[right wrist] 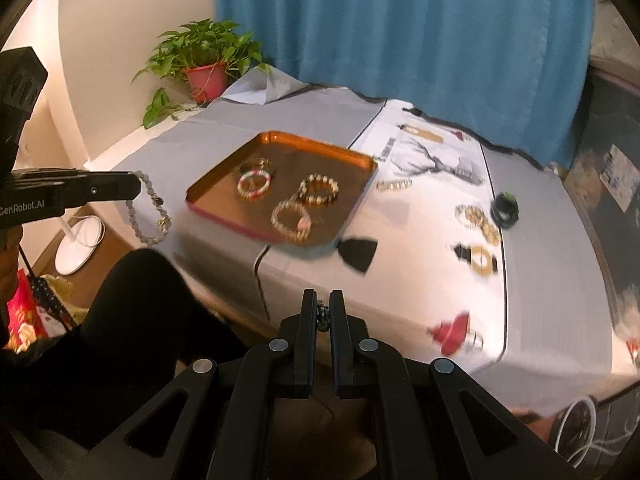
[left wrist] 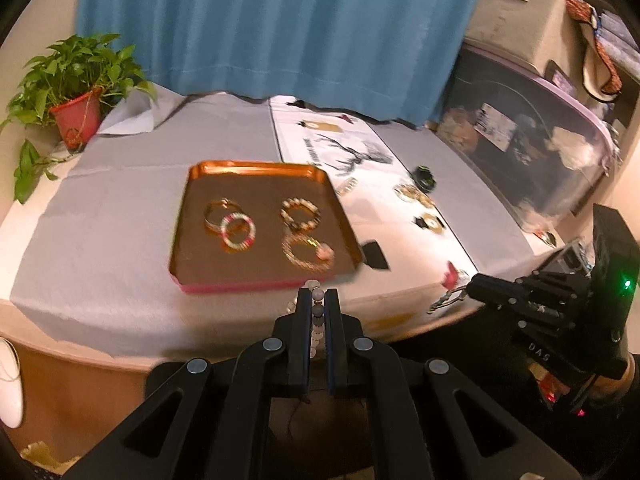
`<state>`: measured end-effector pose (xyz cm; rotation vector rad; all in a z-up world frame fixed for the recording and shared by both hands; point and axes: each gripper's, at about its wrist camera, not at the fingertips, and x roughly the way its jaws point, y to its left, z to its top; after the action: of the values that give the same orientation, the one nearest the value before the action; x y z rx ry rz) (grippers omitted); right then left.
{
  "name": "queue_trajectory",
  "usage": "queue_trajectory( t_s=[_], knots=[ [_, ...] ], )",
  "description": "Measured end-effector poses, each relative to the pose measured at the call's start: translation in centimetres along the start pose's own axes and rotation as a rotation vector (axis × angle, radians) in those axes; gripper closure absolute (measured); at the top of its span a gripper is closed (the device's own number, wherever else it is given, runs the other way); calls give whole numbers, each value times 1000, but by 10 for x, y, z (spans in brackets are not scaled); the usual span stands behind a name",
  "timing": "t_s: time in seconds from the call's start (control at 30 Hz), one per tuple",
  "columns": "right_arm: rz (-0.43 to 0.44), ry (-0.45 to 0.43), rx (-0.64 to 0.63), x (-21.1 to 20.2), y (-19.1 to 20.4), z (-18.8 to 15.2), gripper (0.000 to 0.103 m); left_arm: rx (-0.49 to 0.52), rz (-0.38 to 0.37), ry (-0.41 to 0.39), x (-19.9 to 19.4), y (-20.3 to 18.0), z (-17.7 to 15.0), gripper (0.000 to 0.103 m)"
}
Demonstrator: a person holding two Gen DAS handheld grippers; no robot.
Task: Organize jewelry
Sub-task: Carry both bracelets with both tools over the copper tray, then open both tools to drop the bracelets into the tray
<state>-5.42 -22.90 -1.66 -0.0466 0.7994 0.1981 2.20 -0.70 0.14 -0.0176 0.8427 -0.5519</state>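
**Grey bead bracelet hangs short of the tray**

The left tongs (left wrist: pixel 318 294) pinch a grey bead bracelet (right wrist: pixel 147 212), which in the right wrist view dangles as a loop below the tips, off the near-left edge of the surface (left wrist: pixel 100 216). The copper tray (left wrist: pixel 188 240), already holding four bracelets, lies straight ahead of and just beyond those tongs; the left hand is plainly the nearer one. The loop's long axis runs roughly vertical, its free end pointing down, so the likely next move is a carry forward over the tray's near rim.

The right tongs (right wrist: pixel 323 300) are pressed nearly together on a small dark chain or cord (right wrist: pixel 322 318), its form too small to tell. They hover at the surface's near edge, right of the tray.
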Motion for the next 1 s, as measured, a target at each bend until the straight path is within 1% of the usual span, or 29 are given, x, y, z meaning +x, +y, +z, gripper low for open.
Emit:
queue_trajectory(
  t_s=[0.13,0.23,0.37,0.5,0.63,0.73,0.87,0.9,0.93,0.97,1.0],
  knots=[
    [4,-2,5,26,-8,32,97,8,-2,-33,16,15,29,99],
    [11,2,11,52,-12,57,97,28,22,-47,33,22,50,99],
    [12,1,13,90,-17,90,97,22,23,-44,69,40,82,99],
    [15,-7,17,127,-23,120,97,22,34,-28,106,55,104,99],
    [27,-28,5,162,-29,141,97,23,47,-7,141,67,118,99],
    [31,-16,11,191,-35,154,97,20,57,11,163,73,127,99],
    [35,-5,18,217,-41,165,97,18,87,32,190,82,136,99],
    [46,4,16,223,-42,167,95,17,98,36,193,84,137,97],
    [52,12,14,226,-42,168,94,14,119,46,198,87,138,94],
    [57,27,5,231,-42,170,88,15,130,65,202,88,138,76],
    [55,47,-5,234,-42,170,67,14,141,82,206,90,139,36]
  ],
)
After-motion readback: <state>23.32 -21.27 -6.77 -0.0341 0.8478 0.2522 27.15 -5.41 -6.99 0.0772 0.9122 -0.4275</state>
